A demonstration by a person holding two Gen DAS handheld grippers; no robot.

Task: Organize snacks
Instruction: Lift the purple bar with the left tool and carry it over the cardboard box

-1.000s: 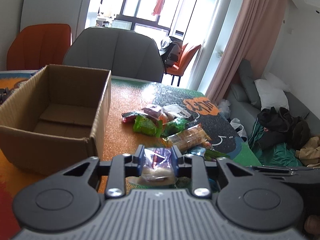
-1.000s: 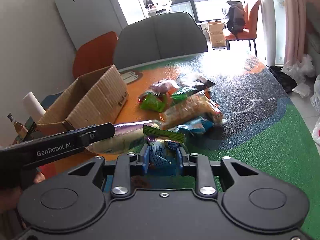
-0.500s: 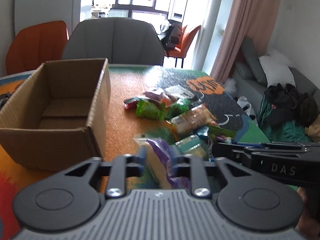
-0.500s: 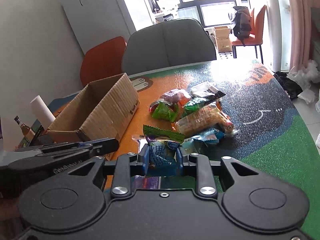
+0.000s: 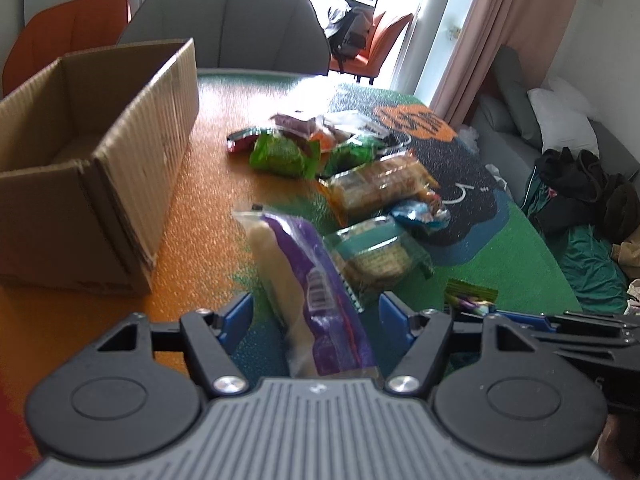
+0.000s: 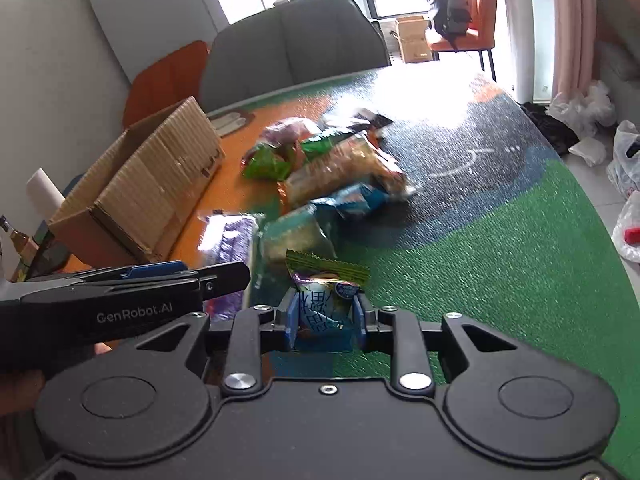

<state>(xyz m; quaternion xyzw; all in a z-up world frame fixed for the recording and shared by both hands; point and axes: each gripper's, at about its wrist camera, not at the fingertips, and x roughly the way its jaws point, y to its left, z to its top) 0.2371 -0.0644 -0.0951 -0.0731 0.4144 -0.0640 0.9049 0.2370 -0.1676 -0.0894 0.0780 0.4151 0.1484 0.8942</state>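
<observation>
**Two grippers low over a table of snacks**

Saw the table (image 5: 216, 184) first, biggest of all, topped in orange, green and dark patches. Noted a grey chair (image 5: 240, 28) and an orange chair (image 5: 68, 24) beyond its far edge.

Found the box (image 5: 120, 184) on the orange patch, at the left in the left wrist view, upright and open at the top.

Found a heap (image 5: 348, 152) of snacks to the right of the box and apart from it. Counted in it, from large to small:
- a cracker pack (image 5: 376, 188) in clear wrap
- a green pack (image 5: 280, 156) on the far side
- a teal pack (image 5: 376, 252) on the near side
- a blue pack (image 5: 420, 216) just beside the cracker pack

Picked out a long purple pack (image 5: 296, 248) nearer than the heap, just beside the teal pack, its near end running in between the jaws of the left gripper (image 5: 316, 312). Caught those jaws opening, spread wide, with both blue pads standing clear of the wrapper. Could not tell, through the blur, whether the near end lay flat on the table.

Saw the right gripper (image 6: 325, 320) just right of the left one, above the green patch. Found its jaws drawn close and pinching a small pack (image 6: 320, 304), blue and white, upright, its green crimped edge sticking up past the pads.
</observation>
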